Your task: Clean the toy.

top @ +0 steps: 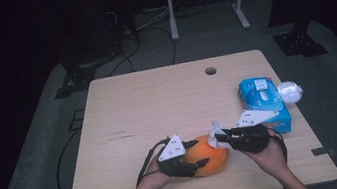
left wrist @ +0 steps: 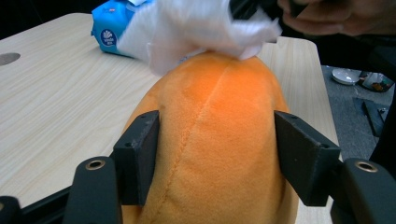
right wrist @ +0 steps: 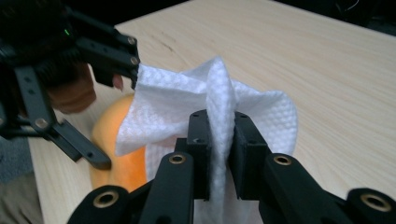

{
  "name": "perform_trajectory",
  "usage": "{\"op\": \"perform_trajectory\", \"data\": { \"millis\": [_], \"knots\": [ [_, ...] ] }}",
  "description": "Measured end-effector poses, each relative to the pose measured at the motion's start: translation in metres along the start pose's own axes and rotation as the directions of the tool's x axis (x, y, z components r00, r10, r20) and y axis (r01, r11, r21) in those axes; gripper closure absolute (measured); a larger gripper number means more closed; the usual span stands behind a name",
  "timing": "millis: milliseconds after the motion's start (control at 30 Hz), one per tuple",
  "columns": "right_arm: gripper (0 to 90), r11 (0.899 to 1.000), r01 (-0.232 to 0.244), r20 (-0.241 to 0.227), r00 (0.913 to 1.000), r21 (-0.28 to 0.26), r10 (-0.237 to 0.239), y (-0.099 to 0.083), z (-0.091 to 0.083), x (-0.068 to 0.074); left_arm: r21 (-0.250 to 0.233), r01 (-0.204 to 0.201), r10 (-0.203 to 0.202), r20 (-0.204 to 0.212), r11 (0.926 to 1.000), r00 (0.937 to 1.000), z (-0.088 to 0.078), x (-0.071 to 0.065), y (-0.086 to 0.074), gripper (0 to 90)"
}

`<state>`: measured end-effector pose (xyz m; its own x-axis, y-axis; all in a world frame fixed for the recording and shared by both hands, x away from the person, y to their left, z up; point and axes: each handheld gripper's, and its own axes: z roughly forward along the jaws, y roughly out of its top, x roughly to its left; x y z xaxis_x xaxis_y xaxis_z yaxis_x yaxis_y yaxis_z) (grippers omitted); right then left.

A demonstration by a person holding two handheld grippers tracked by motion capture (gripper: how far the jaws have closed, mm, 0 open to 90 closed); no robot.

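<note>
An orange plush toy (top: 209, 158) is lying at the near table edge, bracketed by the left gripper (left wrist: 217, 158), pads against its flanks. A white tissue (right wrist: 219, 107) is pinched between the right gripper (right wrist: 219, 154) jaws and pressed onto the toy's top.

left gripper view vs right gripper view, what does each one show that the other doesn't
Left gripper view: the blue tissue pack, and the left tongs with their jaws on either flank of the orange plush toy, its seam plain to see. Right gripper view: the right tongs clamped on a fold of the white wipe, with the left tongs off to the side. Both: toy, wipe resting on it, wooden table.
</note>
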<state>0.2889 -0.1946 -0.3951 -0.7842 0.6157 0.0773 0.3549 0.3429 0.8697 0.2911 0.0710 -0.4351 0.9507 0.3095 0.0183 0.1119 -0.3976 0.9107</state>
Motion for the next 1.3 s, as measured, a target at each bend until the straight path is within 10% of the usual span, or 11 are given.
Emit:
{"op": "perform_trajectory", "data": {
  "millis": [200,533,900,1067,1300],
  "knots": [
    [78.1,0.997,0.070,-0.036,0.9969,0.018,-0.069,0.007,0.004,0.019,0.001,0.017,-0.017,-0.021,0.9999,0.9996,-0.001,0.002,0.000,33.2],
    [78.0,0.998,0.057,-0.025,0.9981,0.019,-0.057,0.009,-0.001,0.018,-0.003,0.063,-0.063,-0.086,0.9980,0.9943,0.005,-0.004,0.006,32.5],
    [77.6,0.998,-0.023,-0.024,0.9994,0.062,0.024,-0.006,-0.002,-0.010,-0.006,0.022,-0.022,0.017,0.9997,0.9996,0.002,-0.011,0.012,27.6],
    [77.5,0.997,-0.037,-0.005,0.9993,0.073,0.037,-0.009,-0.006,-0.018,0.025,0.098,-0.098,-0.004,0.9948,0.9952,0.003,0.002,0.002,13.8],
    [77.5,1.000,0.001,-0.058,0.9983,0.027,0.000,0.004,-0.008,0.003,0.014,0.068,-0.068,0.006,0.9976,0.9977,0.005,-0.002,-0.001,27.4]
  ]
}}
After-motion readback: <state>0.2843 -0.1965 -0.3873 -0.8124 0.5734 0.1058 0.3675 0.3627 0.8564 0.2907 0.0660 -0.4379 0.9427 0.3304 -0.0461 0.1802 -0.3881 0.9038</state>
